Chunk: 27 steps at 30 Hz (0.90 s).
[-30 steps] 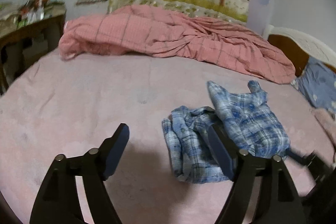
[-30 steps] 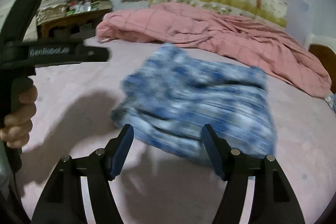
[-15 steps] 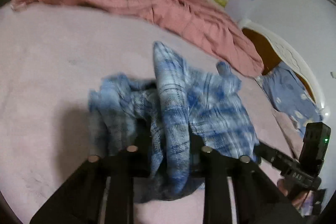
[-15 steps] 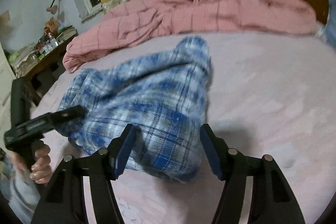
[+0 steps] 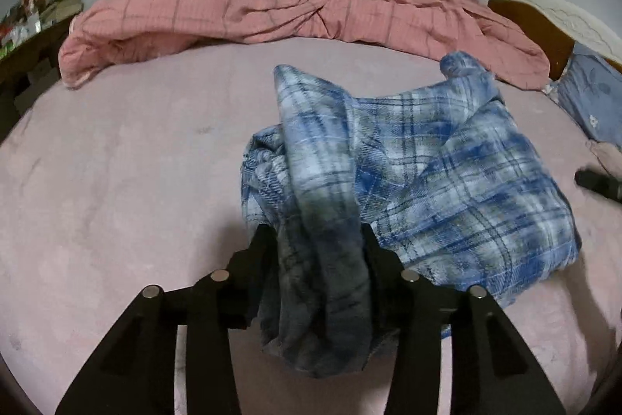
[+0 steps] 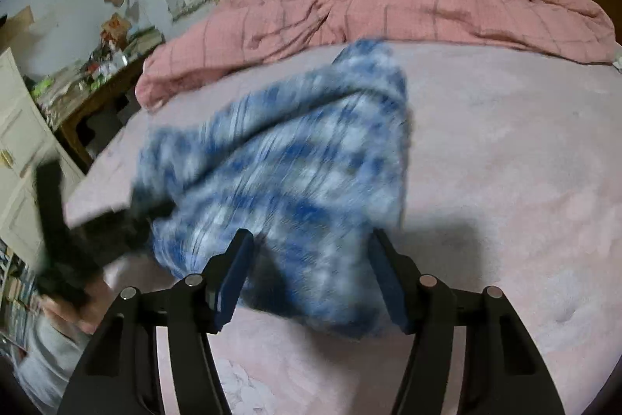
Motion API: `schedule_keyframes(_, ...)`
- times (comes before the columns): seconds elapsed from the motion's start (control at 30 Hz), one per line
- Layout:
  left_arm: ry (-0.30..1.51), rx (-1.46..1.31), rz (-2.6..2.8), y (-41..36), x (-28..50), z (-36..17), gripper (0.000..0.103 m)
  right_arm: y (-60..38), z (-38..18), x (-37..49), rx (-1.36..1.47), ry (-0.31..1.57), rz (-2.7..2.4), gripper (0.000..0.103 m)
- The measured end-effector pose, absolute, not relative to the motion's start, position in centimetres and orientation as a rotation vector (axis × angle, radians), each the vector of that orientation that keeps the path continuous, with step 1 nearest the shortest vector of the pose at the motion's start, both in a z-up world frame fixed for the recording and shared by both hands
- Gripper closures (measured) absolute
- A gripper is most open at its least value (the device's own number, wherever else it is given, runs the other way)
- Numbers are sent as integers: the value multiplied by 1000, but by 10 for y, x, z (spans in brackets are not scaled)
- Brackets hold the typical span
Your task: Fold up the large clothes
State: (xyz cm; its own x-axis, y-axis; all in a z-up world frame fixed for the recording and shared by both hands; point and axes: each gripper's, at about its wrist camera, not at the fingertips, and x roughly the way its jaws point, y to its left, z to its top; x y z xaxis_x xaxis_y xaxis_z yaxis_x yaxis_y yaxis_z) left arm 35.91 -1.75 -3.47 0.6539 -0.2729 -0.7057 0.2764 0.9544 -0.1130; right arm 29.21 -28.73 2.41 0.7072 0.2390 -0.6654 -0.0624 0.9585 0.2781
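A blue plaid shirt lies crumpled on the pink bed sheet. My left gripper has a thick bunched fold of the shirt filling the gap between its fingers, and its jaws are opening. The fold drapes down over the fingers and hides the pads. In the right wrist view the shirt is blurred. My right gripper stands open at the shirt's near edge, its blue pads apart on either side of the cloth. The left gripper shows there as a dark blur at the shirt's left end, with a hand below it.
A rumpled pink checked quilt runs along the far side of the bed. A blue pillow and a wooden headboard are at the right. A cluttered desk and a cream cabinet stand beside the bed.
My left gripper came down from open above the bed and closed on a fold of the shirt, then widened somewhat. The right gripper swung around the shirt's edge and stayed open.
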Motion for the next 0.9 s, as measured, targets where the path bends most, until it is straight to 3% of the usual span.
schedule_keyframes(0.13,851,-129,-331,1,371,-45,41,-305,40,333,290,849,188,56)
schedule_keyframes(0.57,820,-120,-320,-2,365,-43,39,-305,-16,498,282,1036,36,59)
schedule_keyframes(0.73,765,-146,-321,4,364,-30,34,-312,5,487,278,906,-32,58)
schedule_keyframes(0.83,680,-137,-295,7,361,-10,25,-315,31,450,321,852,76,58)
schedule_keyframes(0.9,660,-114,-266,6,367,1,23,-311,39,419,331,846,175,51)
